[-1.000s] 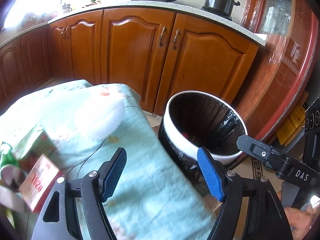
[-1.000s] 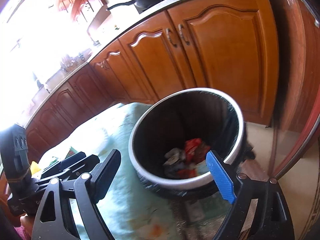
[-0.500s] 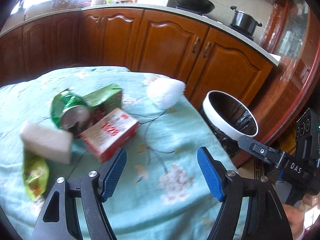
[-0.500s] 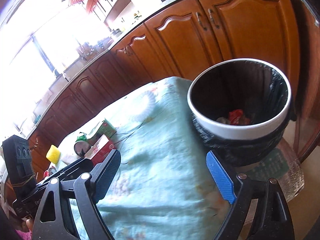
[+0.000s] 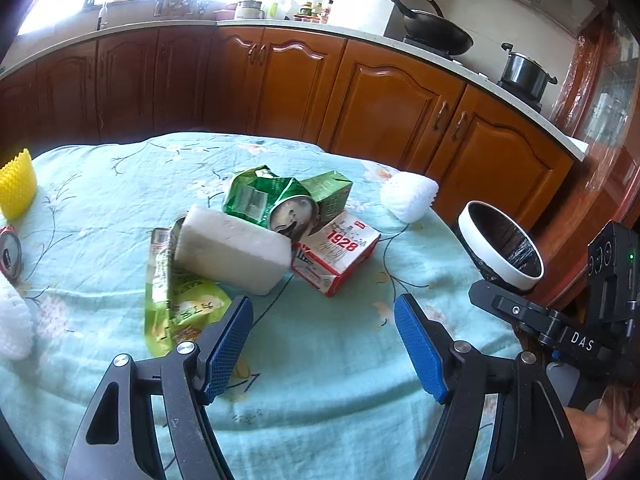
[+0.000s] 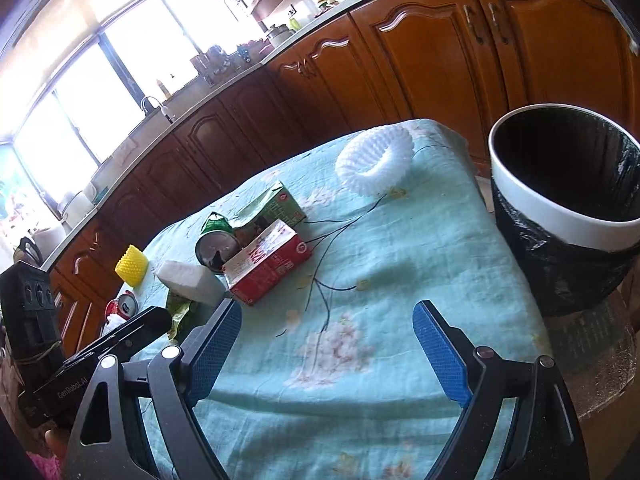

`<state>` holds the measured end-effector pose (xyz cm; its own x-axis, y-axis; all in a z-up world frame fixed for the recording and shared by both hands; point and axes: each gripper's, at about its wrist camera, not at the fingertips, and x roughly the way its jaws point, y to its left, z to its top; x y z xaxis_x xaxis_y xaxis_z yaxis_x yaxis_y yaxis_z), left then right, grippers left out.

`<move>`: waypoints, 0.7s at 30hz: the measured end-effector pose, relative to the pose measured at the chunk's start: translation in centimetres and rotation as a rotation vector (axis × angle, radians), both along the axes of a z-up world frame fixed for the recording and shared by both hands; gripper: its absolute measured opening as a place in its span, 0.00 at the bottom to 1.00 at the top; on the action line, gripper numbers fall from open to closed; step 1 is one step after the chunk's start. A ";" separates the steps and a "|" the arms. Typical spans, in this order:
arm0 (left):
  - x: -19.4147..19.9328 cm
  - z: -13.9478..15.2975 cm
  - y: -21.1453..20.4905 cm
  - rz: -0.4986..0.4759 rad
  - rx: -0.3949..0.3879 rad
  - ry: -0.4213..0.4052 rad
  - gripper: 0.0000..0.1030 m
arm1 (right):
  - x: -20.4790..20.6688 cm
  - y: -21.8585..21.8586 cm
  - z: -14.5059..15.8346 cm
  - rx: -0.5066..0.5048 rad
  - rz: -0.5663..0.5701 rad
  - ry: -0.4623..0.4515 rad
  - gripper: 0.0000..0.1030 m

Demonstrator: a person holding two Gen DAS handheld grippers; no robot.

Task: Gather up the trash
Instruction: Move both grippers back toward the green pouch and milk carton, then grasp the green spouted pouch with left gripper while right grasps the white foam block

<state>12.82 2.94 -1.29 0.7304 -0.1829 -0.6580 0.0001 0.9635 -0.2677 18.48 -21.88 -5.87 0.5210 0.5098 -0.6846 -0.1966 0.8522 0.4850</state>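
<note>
Table (image 5: 320, 360) under a pale green floral cloth fills both views, beneath and ahead of both sets of fingers. Trash bin (image 6: 560, 208), white rim and black liner, stands off the table edge, ahead and right of the right gripper (image 6: 336, 356); from the left gripper (image 5: 324, 348) it sits farther ahead and right. Its inside reads only as dark from these angles, so contents cannot be told. Both grippers hover empty, fingers spread wide, nothing between the pads. The trash lies piled ahead and slightly left of the left fingers: white foam block (image 5: 232, 252) nearest, leaning on a crushed green can (image 5: 276, 204); a red-and-white carton (image 5: 336, 256) touching the can's right side; a green carton (image 5: 328, 196) behind; a flat green wrapper (image 5: 180, 308) partly under the block, its end just beside the left pad. White foam net (image 5: 408, 196) lies apart, near the table's far right edge; yellow foam net (image 5: 16, 184) and a red can (image 5: 10, 248) far left. Risks, as I judge them: the pieces interlock, so pinching one may drag or topple neighbours off the table; the foam block may exceed the finger spread; the flat wrapper may slip the pads; the loose cloth may bunch and get caught in a low grasp.
</note>
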 end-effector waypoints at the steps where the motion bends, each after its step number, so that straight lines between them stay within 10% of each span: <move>1: -0.3 0.0 0.5 0.008 0.001 0.001 0.71 | 0.0 0.5 0.0 0.001 0.009 0.000 0.86; 14: -0.3 -0.3 6.7 0.152 0.028 0.033 0.69 | 2.1 5.4 -0.7 0.012 0.074 0.026 0.69; 21: 2.2 -2.8 7.5 0.119 0.023 0.133 0.44 | 4.6 6.7 -1.9 0.052 0.062 0.078 0.57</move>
<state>14.98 10.40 -4.06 0.6523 -0.0838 -0.7533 -0.1485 0.9605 -0.2355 23.06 -15.22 -7.76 0.4334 0.5751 -0.6939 -0.2079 0.8130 0.5439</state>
